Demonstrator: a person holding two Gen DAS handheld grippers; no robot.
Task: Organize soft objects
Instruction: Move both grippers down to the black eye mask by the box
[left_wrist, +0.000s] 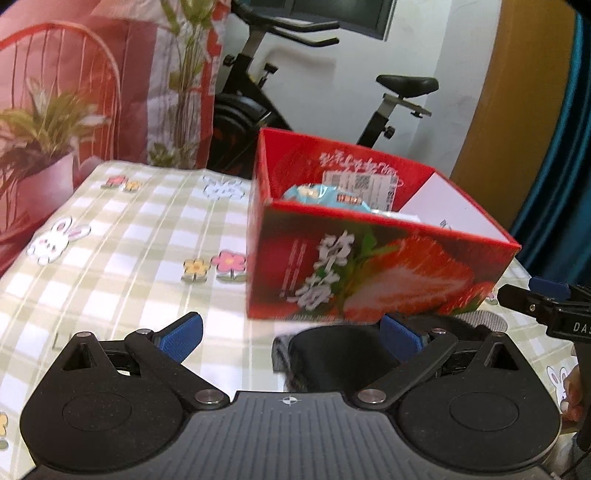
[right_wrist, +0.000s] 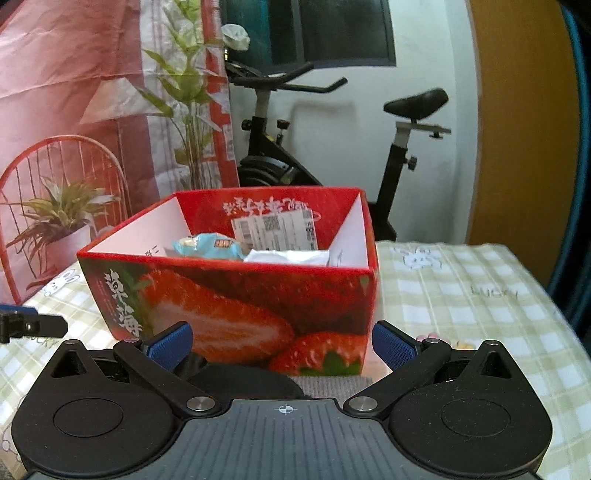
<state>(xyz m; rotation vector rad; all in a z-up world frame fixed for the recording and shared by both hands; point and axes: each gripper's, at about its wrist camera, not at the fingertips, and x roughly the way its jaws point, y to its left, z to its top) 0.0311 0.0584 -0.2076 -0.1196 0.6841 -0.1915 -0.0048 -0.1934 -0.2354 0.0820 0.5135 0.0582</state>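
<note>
The sock (left_wrist: 332, 350), dark with a grey knit part, lay on the checked cloth (left_wrist: 122, 258) just near of the red box (left_wrist: 369, 273), touching or nearly touching its near wall. In the left wrist view it sat between the blue pads (left_wrist: 181, 336) of the left gripper (left_wrist: 291, 338), closer to the right pad. That gripper stood wide open and held nothing. In the right wrist view the sock (right_wrist: 251, 380) lay low between the fingers of the right gripper (right_wrist: 282, 343), which was also spread wide and empty. The box (right_wrist: 258, 302) stood upright and open-topped, with strawberries printed on its side. Inside it lay a light blue packet (right_wrist: 207, 245) at the left and a white packet (right_wrist: 288, 256) to its right. The tip of the right gripper (left_wrist: 535, 299) showed at the right edge of the left view, beside the box. An exercise bike (right_wrist: 332, 147) stood far behind the table, by the white wall.
</note>
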